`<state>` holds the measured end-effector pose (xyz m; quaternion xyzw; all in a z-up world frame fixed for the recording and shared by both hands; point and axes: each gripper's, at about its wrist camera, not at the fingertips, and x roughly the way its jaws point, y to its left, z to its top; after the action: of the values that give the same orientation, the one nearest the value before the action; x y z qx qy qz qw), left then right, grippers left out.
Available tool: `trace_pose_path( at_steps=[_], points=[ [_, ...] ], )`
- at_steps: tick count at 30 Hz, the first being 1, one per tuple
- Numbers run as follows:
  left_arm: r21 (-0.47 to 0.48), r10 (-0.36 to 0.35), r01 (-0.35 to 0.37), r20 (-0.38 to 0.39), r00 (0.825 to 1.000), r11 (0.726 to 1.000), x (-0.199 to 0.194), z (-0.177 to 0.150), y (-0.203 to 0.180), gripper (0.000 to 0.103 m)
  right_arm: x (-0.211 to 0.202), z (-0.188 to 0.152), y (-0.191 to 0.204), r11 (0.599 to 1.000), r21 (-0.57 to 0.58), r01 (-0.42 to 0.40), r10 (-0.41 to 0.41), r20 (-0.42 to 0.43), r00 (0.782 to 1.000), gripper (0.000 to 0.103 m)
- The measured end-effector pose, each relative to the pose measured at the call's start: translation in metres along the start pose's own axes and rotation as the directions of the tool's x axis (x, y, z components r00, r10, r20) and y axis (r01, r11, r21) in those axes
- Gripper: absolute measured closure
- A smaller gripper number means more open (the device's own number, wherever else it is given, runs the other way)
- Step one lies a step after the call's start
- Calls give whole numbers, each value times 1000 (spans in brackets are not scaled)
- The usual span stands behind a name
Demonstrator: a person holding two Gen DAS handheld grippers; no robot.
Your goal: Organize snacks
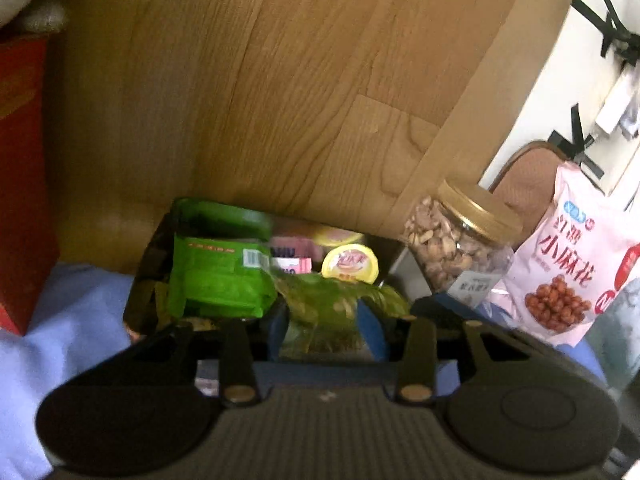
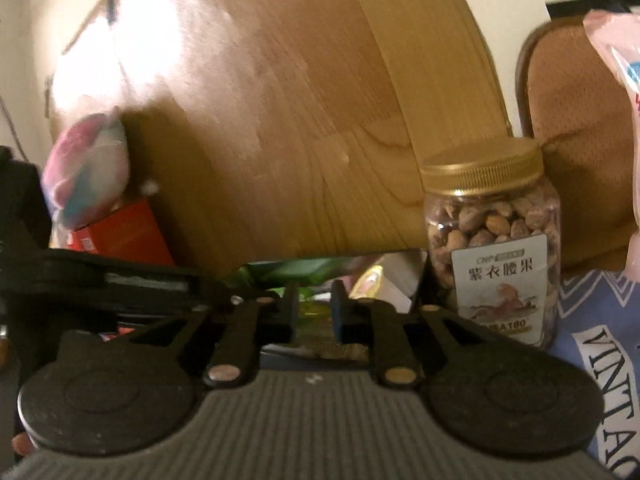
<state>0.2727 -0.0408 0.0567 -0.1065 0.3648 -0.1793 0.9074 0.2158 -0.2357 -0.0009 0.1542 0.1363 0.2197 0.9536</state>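
Note:
In the left wrist view my left gripper (image 1: 322,320) is shut on a clear green snack bag (image 1: 320,308) over a dark box (image 1: 144,280). The box holds a bright green packet (image 1: 216,272), a yellow-lidded cup (image 1: 350,264) and pink packs (image 1: 290,256). A gold-lidded nut jar (image 1: 456,240) and a pink snack bag (image 1: 568,264) stand to the right. In the right wrist view my right gripper (image 2: 314,316) is narrowly parted around something greenish I cannot make out; the nut jar (image 2: 492,248) stands to its right.
A wooden board (image 1: 280,80) rises behind the box. A red box (image 1: 20,160) stands at the left, seen also in the right wrist view (image 2: 124,236) under a pink and white bundle (image 2: 86,172). Blue cloth (image 1: 60,320) covers the surface. A brown chair back (image 2: 576,140) stands behind the jar.

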Motion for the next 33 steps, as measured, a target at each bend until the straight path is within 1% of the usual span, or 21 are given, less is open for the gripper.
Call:
trace_pose_path(
  at_steps=[2,4,5,7,10,12,14,17,21,23,25,27,28,33],
  points=[
    [40,48,-49,22,999,998,-8,-7,-7,64,-11,-1,5,1000,-20,-4,4,12,1000,79],
    [75,86,-90,53,995,993,-22,-13,-12,64,-24,-2,9,1000,-15,-13,13,16,1000,77],
    [91,100,-106,72,992,990,-32,-18,-16,59,-31,-3,12,1000,-9,-19,19,12,1000,76],
    [107,126,-134,83,989,985,-47,-29,-23,57,-47,-11,19,1000,-4,-24,24,-3,1000,76],
    [130,158,-168,84,984,977,-67,-53,-31,57,-71,-30,27,1000,0,-21,21,-34,999,68],
    [138,192,-201,74,979,970,-75,-71,-36,57,-84,-42,38,1000,1,0,0,-46,999,60],
    [143,232,-237,49,971,961,-81,-91,-37,57,-101,-57,46,999,-18,36,-37,-60,997,60],
    [124,256,-255,7,967,959,-91,-120,-35,57,-120,-75,53,997,-26,77,-79,-91,993,51],
    [118,292,-288,-14,956,950,-103,-153,-32,57,-138,-95,54,997,41,73,-66,-149,987,51],
    [114,299,-295,-22,954,949,-108,-166,-31,55,-144,-102,56,995,52,85,-76,-162,984,50],
    [114,309,-305,-20,951,945,-113,-179,-32,53,-153,-107,61,995,26,99,-94,-148,984,48],
    [121,323,-320,-6,946,940,-119,-191,-33,52,-160,-110,66,994,5,107,-105,-130,986,41],
    [125,329,-326,-1,944,937,-120,-194,-35,52,-163,-112,67,994,-4,107,-107,-119,987,40],
    [138,351,-353,43,935,925,-130,-214,-40,48,-174,-117,68,993,-11,115,-116,-87,989,40]
  ],
)
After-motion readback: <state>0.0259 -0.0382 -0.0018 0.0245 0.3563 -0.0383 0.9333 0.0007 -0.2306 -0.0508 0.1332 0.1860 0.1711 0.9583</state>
